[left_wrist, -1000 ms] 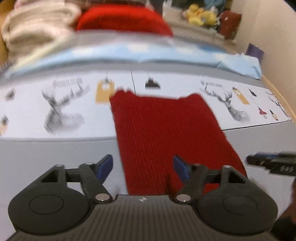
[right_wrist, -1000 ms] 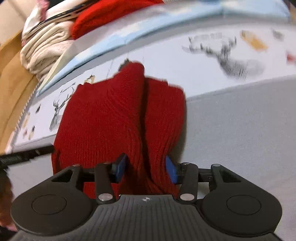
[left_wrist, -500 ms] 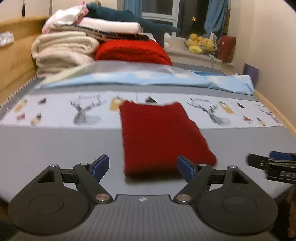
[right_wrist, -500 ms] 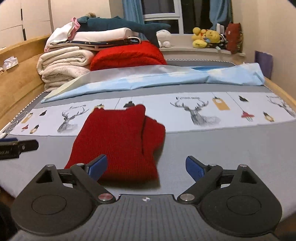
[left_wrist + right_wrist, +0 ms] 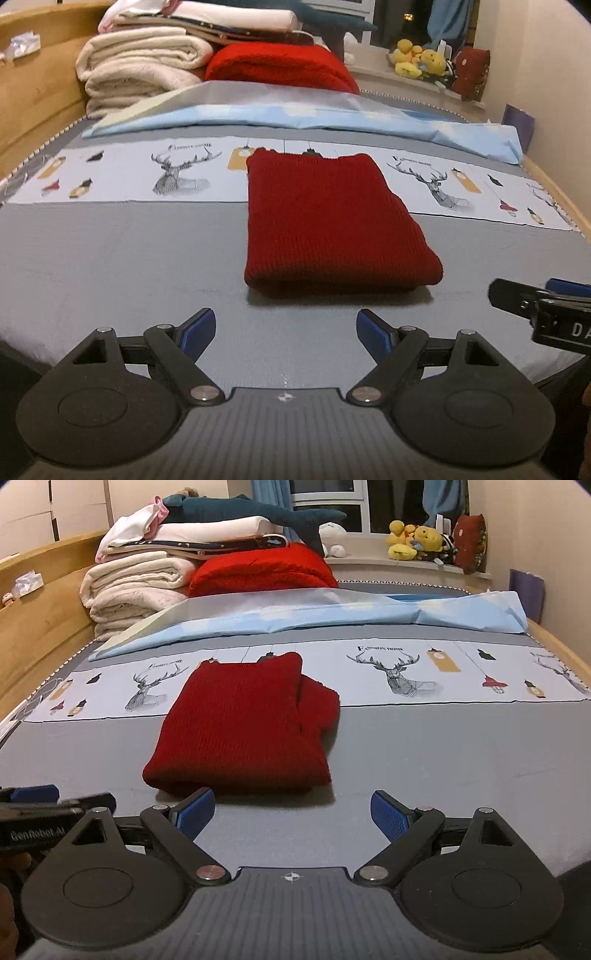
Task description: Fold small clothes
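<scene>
A dark red knit garment point(image 5: 328, 225) lies folded into a flat rectangle on the grey bedsheet point(image 5: 110, 251); it also shows in the right wrist view point(image 5: 240, 727), where a thicker folded layer sticks out on its right side. My left gripper point(image 5: 284, 330) is open and empty, held back from the garment's near edge. My right gripper point(image 5: 291, 810) is open and empty, just short of the garment's near edge. Each gripper shows at the side of the other's view.
A deer-print strip point(image 5: 399, 675) crosses the bed behind the garment. A light blue cover point(image 5: 314, 613) lies beyond it. Stacked cream and white blankets point(image 5: 133, 587) and a red blanket point(image 5: 258, 572) sit at the head. Wooden bed rails point(image 5: 40, 605) run along both sides.
Both grippers have let go of the red garment, opened wide and pulled back toward me. The garment now lies folded and still on the bed.
</scene>
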`<control>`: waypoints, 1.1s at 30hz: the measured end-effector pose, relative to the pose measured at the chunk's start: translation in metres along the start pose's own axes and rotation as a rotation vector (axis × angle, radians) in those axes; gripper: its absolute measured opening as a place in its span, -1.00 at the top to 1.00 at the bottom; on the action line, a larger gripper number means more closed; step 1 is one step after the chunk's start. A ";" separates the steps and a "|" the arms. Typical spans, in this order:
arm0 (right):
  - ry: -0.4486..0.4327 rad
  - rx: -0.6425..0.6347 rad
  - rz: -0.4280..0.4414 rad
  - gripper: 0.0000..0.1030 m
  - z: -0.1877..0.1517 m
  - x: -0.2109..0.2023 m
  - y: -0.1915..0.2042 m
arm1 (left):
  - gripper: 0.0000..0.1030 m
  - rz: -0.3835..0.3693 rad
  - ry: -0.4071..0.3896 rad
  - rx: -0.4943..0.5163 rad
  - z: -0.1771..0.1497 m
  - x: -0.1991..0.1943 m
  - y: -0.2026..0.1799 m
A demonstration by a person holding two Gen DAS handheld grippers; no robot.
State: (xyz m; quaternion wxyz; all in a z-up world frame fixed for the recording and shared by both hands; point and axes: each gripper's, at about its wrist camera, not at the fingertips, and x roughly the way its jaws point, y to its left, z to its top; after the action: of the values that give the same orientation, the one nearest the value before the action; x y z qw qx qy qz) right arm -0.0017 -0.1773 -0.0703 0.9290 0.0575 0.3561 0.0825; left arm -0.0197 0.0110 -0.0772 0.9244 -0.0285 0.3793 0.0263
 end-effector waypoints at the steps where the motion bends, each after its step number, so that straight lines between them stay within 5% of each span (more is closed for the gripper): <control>1: -0.002 -0.002 0.001 -0.78 0.000 0.001 0.001 | -0.69 -0.001 -0.004 0.003 0.000 0.000 0.000; 33: 0.028 -0.070 0.040 -0.79 0.003 0.023 0.027 | -0.69 -0.016 -0.002 -0.006 0.007 0.015 -0.005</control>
State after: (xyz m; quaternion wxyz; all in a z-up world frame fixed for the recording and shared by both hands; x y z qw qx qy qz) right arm 0.0139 -0.1471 -0.0786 0.9236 0.0306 0.3647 0.1143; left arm -0.0039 0.0073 -0.0831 0.9250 -0.0344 0.3780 0.0200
